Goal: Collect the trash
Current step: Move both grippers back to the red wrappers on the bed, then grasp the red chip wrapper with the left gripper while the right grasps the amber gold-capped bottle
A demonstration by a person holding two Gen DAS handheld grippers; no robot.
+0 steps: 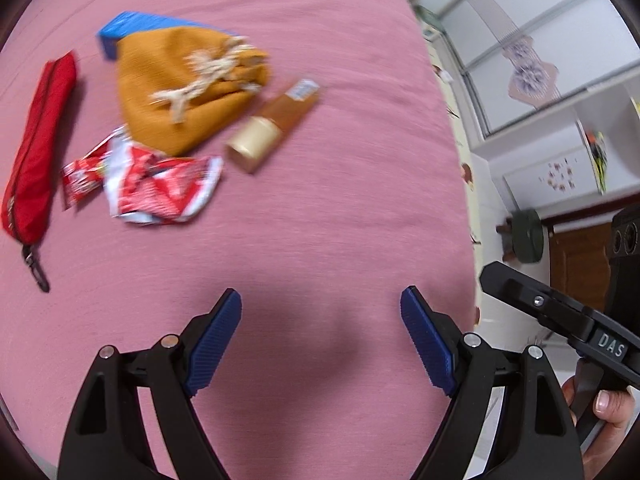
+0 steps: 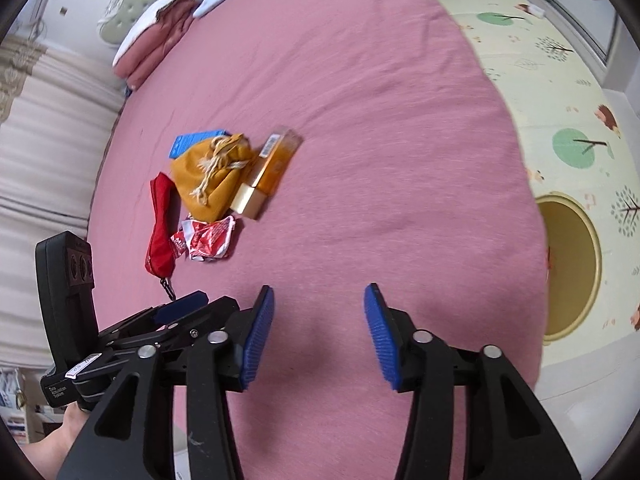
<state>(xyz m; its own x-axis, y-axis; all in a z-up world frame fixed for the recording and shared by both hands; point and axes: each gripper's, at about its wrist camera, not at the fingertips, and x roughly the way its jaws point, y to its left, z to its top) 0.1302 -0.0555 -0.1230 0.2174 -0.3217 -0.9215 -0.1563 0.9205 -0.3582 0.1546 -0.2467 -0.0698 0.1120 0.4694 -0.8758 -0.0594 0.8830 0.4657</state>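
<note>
Both grippers spread and empty; crumpled red-white wrapper [image 1: 156, 184] lies ahead-left of left gripper [image 1: 320, 312], the nearer one; right gripper [image 2: 319, 306] is farther back.

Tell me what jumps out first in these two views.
A small heap of things on the pink bedspread: a mustard drawstring pouch, a crumpled red-and-white wrapper in front of it, and a red zip pouch to their left. Both the left gripper and the right gripper hang open, empty.

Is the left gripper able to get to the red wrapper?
Probably yes: the left gripper is open, and only bare bedspread lies between it and the wrapper.
</note>
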